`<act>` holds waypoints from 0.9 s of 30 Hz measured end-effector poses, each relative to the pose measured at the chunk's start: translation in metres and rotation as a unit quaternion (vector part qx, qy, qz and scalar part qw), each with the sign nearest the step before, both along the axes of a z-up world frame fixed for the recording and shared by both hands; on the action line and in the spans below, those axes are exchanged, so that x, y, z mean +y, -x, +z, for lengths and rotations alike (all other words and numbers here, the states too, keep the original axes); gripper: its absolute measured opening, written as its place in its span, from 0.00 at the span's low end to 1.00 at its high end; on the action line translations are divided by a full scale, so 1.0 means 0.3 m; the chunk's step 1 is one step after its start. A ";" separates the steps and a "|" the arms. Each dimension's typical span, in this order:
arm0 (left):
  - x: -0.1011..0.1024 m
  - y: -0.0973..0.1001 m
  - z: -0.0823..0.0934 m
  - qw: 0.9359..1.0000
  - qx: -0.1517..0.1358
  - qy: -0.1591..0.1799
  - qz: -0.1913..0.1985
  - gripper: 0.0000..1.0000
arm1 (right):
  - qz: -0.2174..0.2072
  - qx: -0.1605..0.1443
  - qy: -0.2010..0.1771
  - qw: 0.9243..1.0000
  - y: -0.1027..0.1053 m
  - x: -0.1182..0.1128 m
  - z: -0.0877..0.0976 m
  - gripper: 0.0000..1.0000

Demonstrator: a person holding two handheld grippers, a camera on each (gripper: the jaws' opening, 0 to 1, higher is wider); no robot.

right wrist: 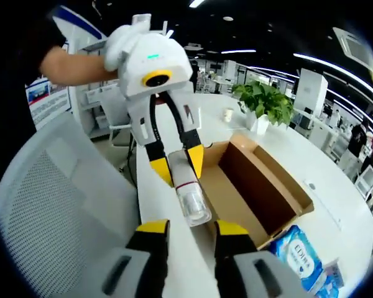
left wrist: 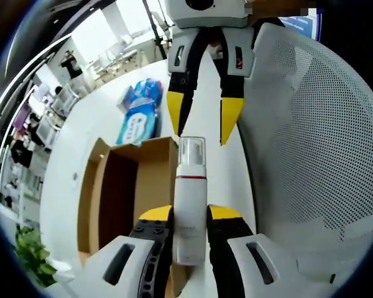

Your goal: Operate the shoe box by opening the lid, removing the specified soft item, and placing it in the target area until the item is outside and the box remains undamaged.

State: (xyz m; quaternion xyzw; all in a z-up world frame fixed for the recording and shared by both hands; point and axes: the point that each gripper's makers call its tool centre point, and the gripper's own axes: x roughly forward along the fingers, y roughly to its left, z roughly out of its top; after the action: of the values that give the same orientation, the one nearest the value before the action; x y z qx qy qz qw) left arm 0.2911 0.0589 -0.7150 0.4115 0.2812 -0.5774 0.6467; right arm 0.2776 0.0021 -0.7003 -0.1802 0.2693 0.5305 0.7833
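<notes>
My left gripper is shut on a white pump bottle with a clear cap, held above the table edge next to the box. The open brown shoe box lies on the white table, and its inside looks empty. A blue soft wipes pack rests on the table beyond the box. My right gripper faces the bottle's cap with jaws open, a short gap away. In the right gripper view, my right gripper stands open just short of the cap of the bottle held by the left gripper.
A grey mesh office chair stands close beside the table edge. A potted plant and a paper cup stand past the box. The wipes pack lies near the box corner. Office desks fill the background.
</notes>
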 end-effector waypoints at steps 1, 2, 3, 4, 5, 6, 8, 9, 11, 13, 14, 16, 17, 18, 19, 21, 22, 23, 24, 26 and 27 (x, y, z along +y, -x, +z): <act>0.000 -0.001 0.000 1.000 -0.001 0.001 0.001 0.19 | -0.017 0.022 -0.016 0.999 0.000 -0.004 -0.002 0.26; -0.001 -0.003 0.001 1.000 -0.003 0.003 0.002 0.19 | -0.026 0.030 -0.025 0.999 -0.003 -0.005 -0.001 0.26; -0.004 -0.006 0.004 1.000 -0.007 0.008 0.002 0.19 | -0.040 0.045 -0.043 0.997 -0.007 -0.005 0.003 0.26; -0.006 -0.008 0.005 1.000 -0.008 0.011 0.004 0.19 | -0.049 0.057 -0.054 0.996 -0.007 -0.005 0.004 0.27; -0.010 -0.009 0.008 1.000 -0.010 0.016 0.006 0.19 | -0.058 0.070 -0.065 0.994 -0.007 -0.005 0.005 0.27; -0.013 -0.010 0.010 1.000 -0.013 0.020 0.006 0.19 | -0.076 0.086 -0.085 0.990 -0.015 -0.006 0.010 0.28; -0.019 -0.012 0.013 0.999 -0.017 0.026 0.007 0.19 | -0.101 0.116 -0.118 0.981 -0.024 -0.006 0.017 0.29; -0.022 -0.013 0.014 0.999 -0.021 0.029 0.007 0.19 | -0.110 0.127 -0.131 0.977 -0.027 -0.006 0.020 0.29; -0.029 -0.017 0.018 0.999 -0.026 0.038 0.010 0.19 | -0.128 0.146 -0.155 0.969 -0.036 -0.008 0.025 0.29; -0.035 -0.020 0.022 0.998 -0.028 0.046 0.013 0.19 | -0.142 0.163 -0.177 0.960 -0.040 -0.007 0.031 0.29; -0.038 -0.021 0.024 0.998 -0.030 0.049 0.014 0.19 | -0.147 0.170 -0.185 0.957 -0.042 -0.007 0.032 0.28; -0.045 -0.020 0.026 0.998 -0.031 0.055 0.013 0.19 | -0.160 0.190 -0.206 0.947 -0.045 -0.005 0.036 0.28; -0.047 -0.020 0.027 0.998 -0.033 0.057 0.012 0.19 | -0.165 0.195 -0.214 0.943 -0.048 -0.004 0.039 0.28; -0.052 -0.022 0.027 0.998 -0.037 0.059 0.011 0.19 | -0.173 0.205 -0.226 0.936 -0.054 -0.005 0.042 0.28; -0.057 -0.021 0.027 0.997 -0.038 0.062 0.010 0.19 | -0.179 0.210 -0.231 0.933 -0.057 -0.006 0.042 0.28; -0.068 -0.020 0.029 0.997 -0.042 0.067 0.006 0.19 | -0.185 0.215 -0.236 0.929 -0.065 -0.010 0.040 0.27; -0.073 -0.020 0.030 0.997 -0.043 0.070 0.006 0.19 | -0.189 0.221 -0.242 0.926 -0.067 -0.009 0.041 0.27; -0.079 -0.019 0.031 0.996 -0.044 0.073 0.006 0.19 | -0.193 0.229 -0.246 0.922 -0.067 -0.008 0.041 0.27; -0.088 -0.020 0.032 0.996 -0.048 0.077 0.004 0.19 | -0.198 0.233 -0.248 0.919 -0.071 -0.011 0.038 0.27; -0.098 -0.019 0.032 0.996 -0.051 0.080 0.001 0.19 | -0.210 0.244 -0.257 0.911 -0.077 -0.015 0.037 0.26; -0.103 -0.020 0.033 0.995 -0.053 0.082 0.000 0.19 | -0.216 0.252 -0.262 0.906 -0.079 -0.016 0.037 0.25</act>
State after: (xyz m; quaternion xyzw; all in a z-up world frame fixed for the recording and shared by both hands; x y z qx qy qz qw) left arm 0.2970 0.0280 -0.7050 0.3871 0.1981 -0.5759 0.6923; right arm 0.3014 -0.0028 -0.6892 0.2337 0.3410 0.4279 0.8038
